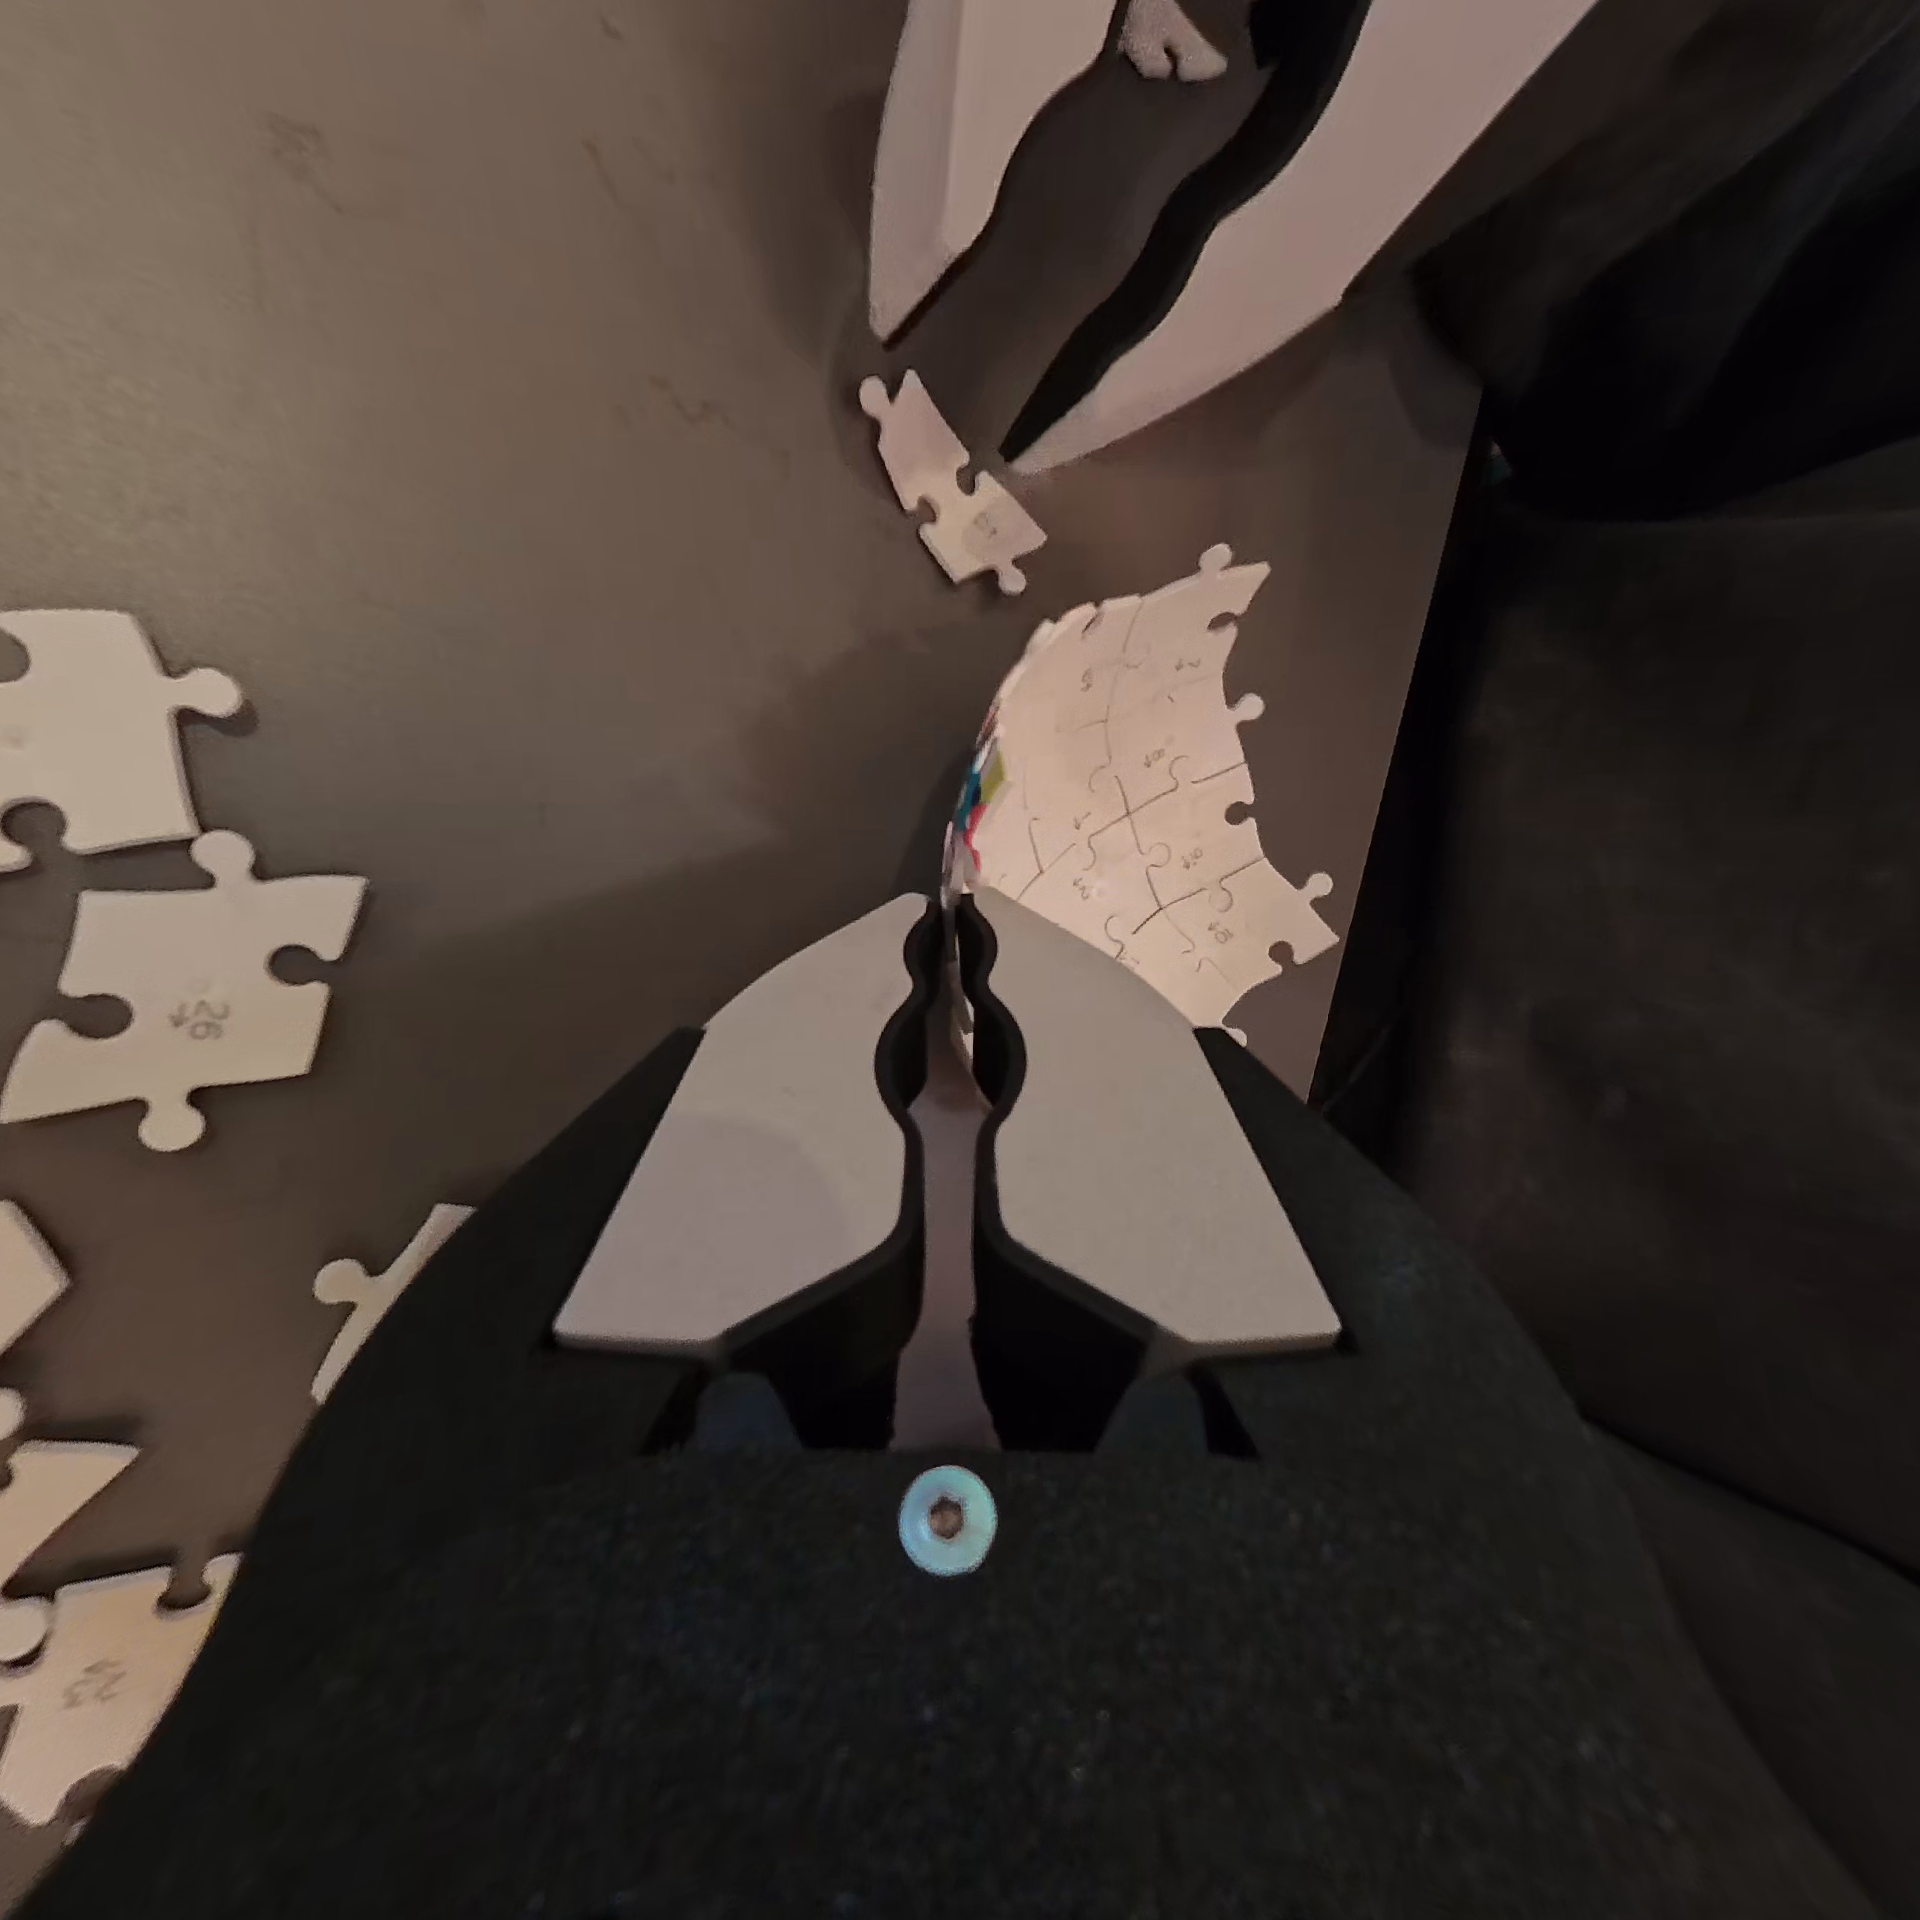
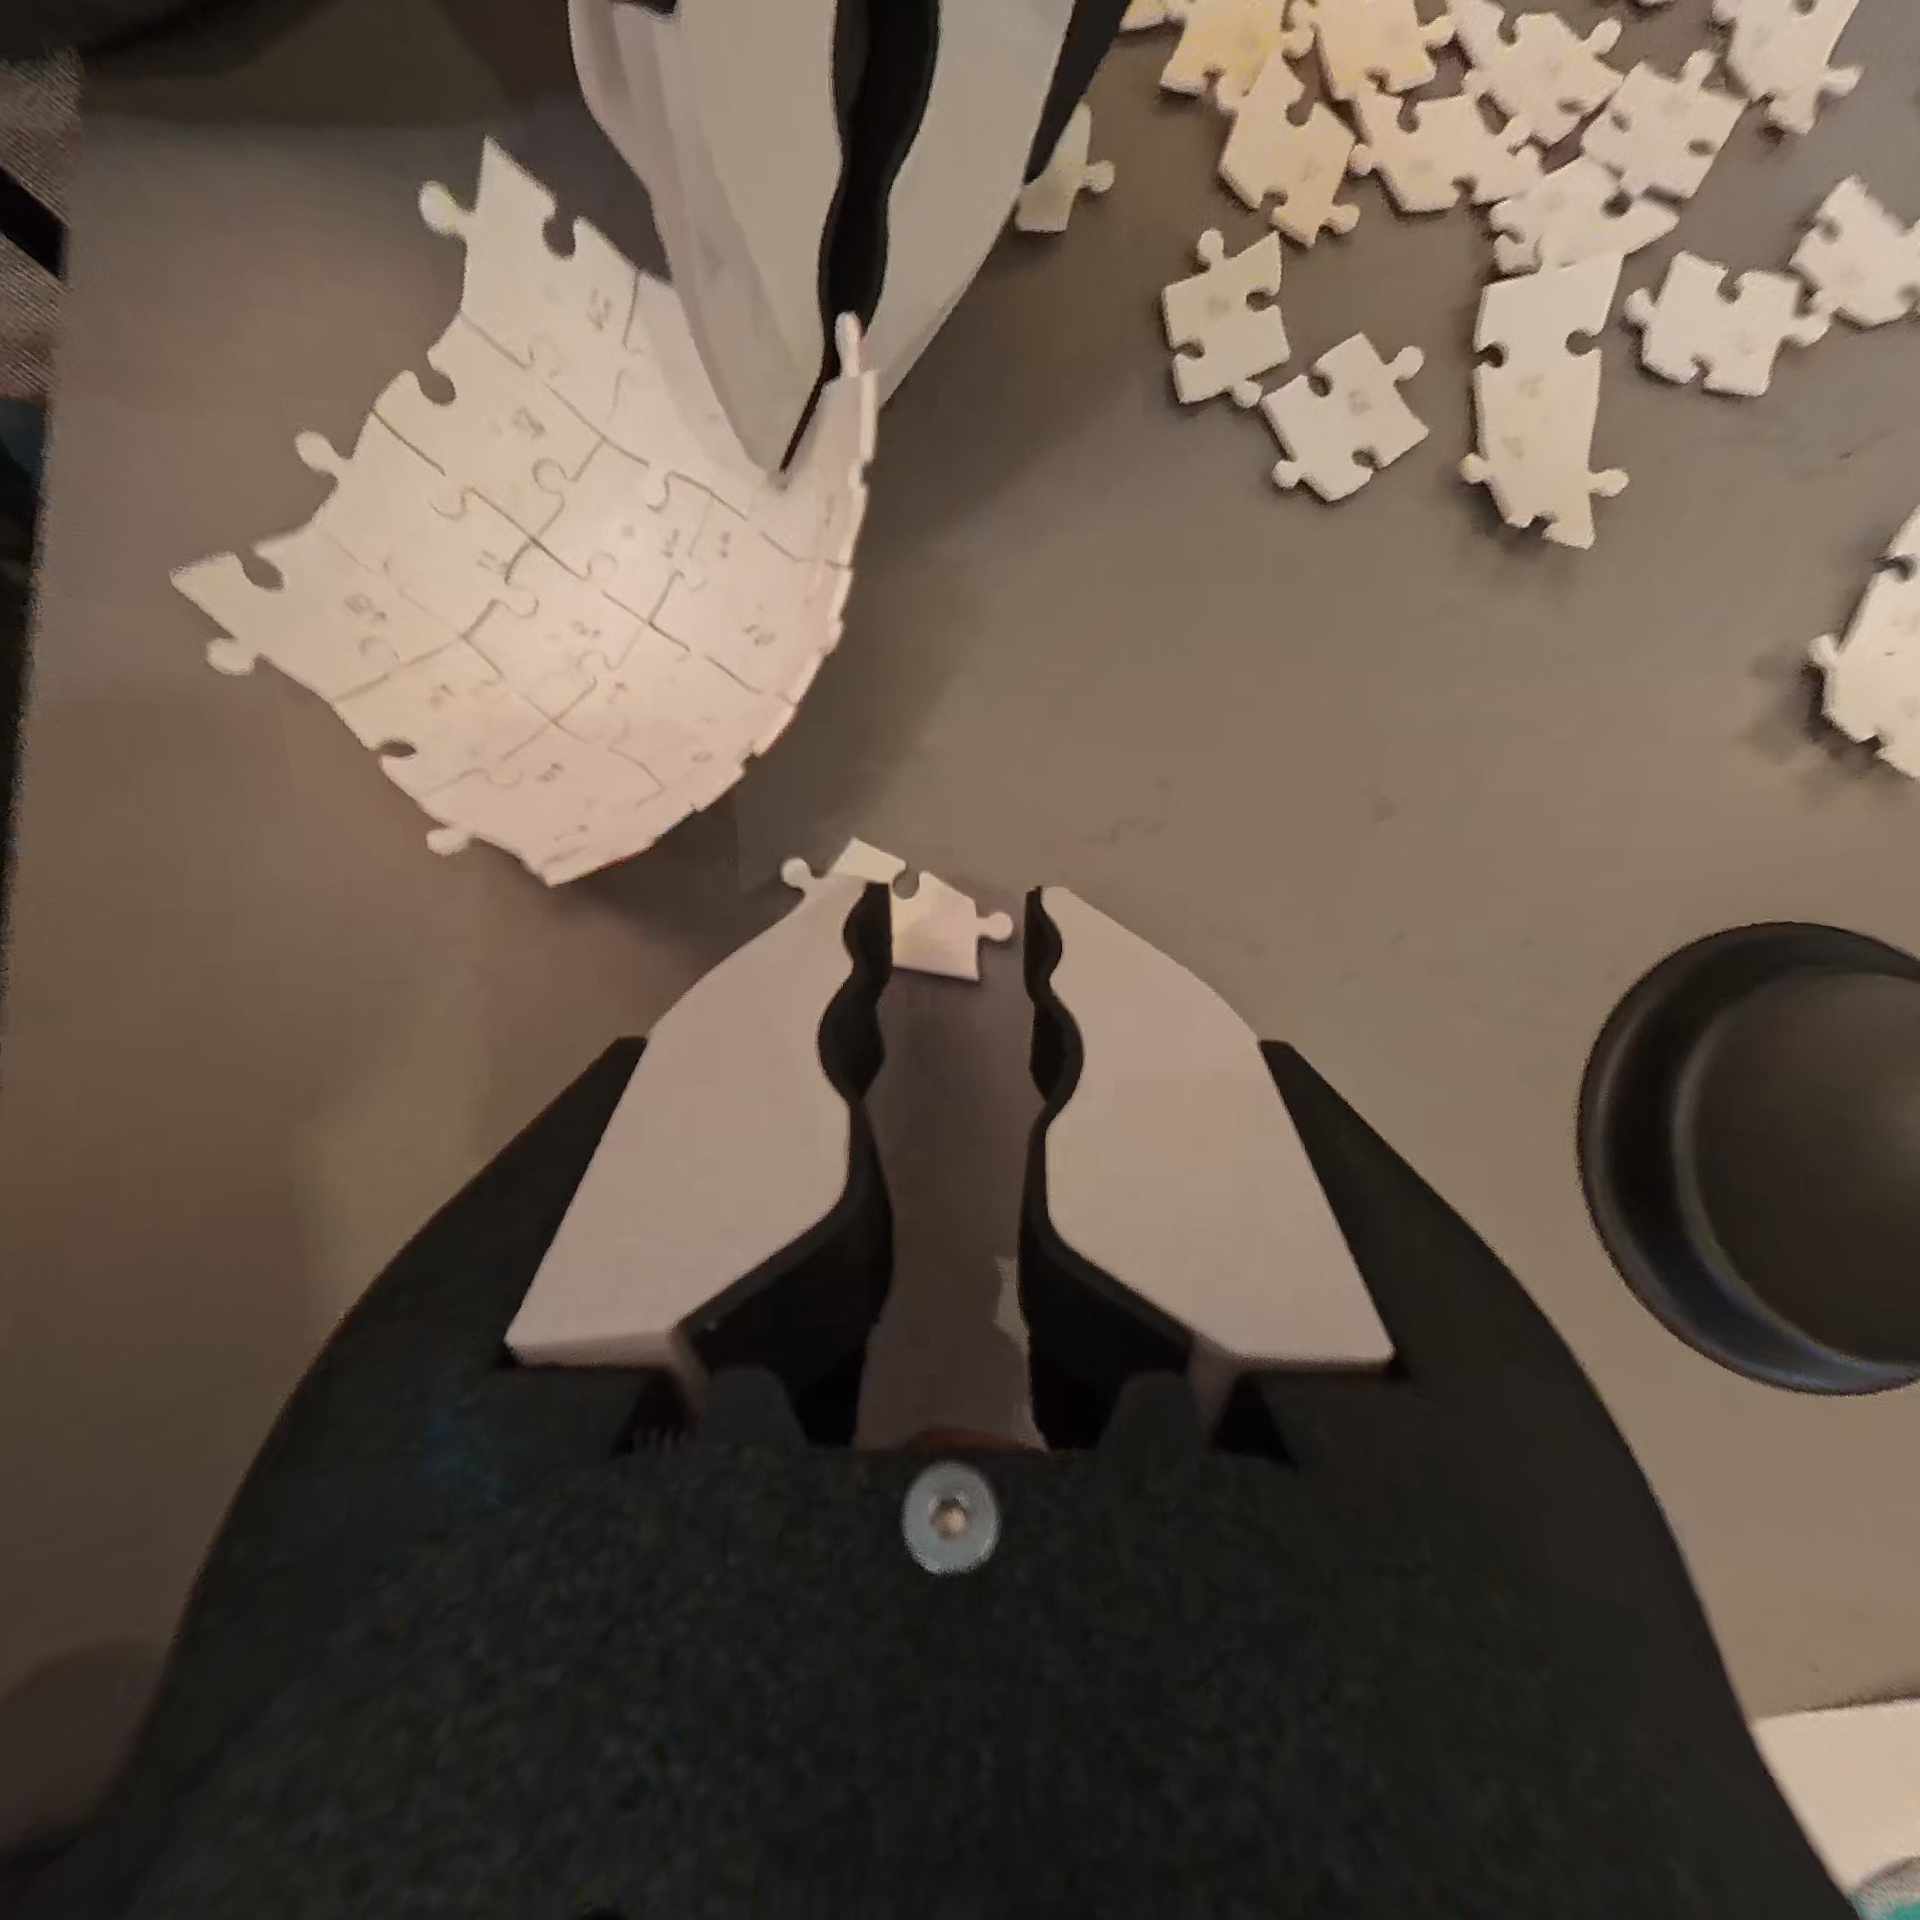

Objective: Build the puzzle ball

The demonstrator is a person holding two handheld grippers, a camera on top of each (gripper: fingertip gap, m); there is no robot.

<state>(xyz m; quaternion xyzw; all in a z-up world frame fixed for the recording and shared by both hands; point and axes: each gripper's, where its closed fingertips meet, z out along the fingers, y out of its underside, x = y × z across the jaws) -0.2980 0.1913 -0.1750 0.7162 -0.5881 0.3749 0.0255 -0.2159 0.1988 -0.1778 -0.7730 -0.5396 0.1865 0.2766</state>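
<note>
My left gripper (image 1: 951,920) is clenched on the edge of the curved puzzle shell (image 2: 582,582). My right gripper (image 2: 956,909) is released over a loose piece (image 2: 940,930), its left fingertip (image 2: 831,914) hiding part. Beyond-right: scattered pieces (image 2: 1538,208); right, a black cup (image 2: 1766,1153), cut off.

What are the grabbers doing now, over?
Left gripper shut on curved puzzle section. Right gripper open over loose piece. Nothing in the way.
</note>
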